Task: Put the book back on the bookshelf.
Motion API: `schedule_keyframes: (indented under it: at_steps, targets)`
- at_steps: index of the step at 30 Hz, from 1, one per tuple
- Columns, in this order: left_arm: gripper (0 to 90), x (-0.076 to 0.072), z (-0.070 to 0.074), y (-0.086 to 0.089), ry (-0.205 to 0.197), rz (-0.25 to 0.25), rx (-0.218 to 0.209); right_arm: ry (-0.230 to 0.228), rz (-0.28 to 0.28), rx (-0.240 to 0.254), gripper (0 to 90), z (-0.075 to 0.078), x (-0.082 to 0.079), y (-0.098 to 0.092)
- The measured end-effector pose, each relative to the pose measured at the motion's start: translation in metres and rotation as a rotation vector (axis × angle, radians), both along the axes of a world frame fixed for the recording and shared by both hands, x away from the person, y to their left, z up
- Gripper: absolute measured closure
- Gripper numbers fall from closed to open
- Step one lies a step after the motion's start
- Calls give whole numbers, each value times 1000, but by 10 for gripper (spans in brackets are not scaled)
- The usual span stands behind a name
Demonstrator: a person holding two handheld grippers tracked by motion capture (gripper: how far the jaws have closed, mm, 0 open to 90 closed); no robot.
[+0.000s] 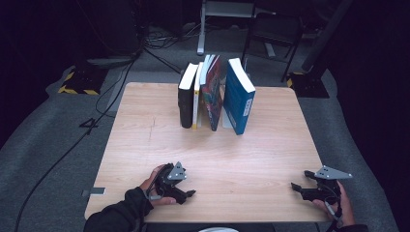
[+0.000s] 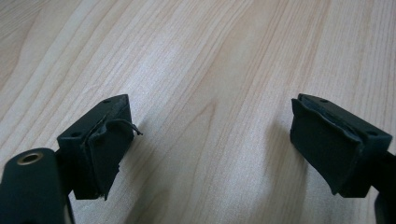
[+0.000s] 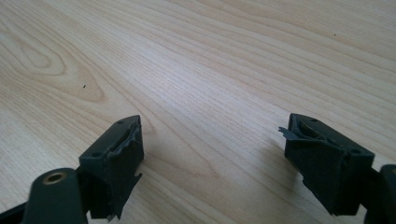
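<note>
High view, layout: we see a row of books (image 1: 214,94) standing upright at the far middle of the tabletop (image 1: 145,135), both tongs resting at the near edge, well apart from the row.
Direction: books lie straight ahead and away from us; from the left tongs (image 1: 189,194) ahead and to the right, from the right tongs (image 1: 295,186) ahead and to the left.
Nearer side: we judge the left tongs slightly nearer the row.
Long axis: each book stands on its bottom edge, spine toward us, covers running away; blue book (image 1: 239,96) leans at the right end, black book (image 1: 186,96) at the left.
Left tongs state: jaws wide apart, nothing between them.
Right tongs state: jaws wide apart, likewise bare.
Materials: pale wood-grain laminate; black pads (image 2: 105,154), frayed at the edges; matte and glossy book covers.
</note>
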State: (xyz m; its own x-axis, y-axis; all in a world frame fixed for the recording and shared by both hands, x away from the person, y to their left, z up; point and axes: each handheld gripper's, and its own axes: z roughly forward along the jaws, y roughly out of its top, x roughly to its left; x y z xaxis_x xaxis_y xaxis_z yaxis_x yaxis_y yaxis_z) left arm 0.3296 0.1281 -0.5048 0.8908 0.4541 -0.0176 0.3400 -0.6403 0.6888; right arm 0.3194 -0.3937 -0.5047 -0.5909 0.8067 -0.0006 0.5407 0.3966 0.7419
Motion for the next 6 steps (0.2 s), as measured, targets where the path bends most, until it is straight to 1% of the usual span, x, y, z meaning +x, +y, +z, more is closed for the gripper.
schedule_keyframes:
  at_steps: [6]
  targets:
    - [136, 1, 0, 0, 1, -2, 0, 0, 0, 0, 197, 0, 0, 0]
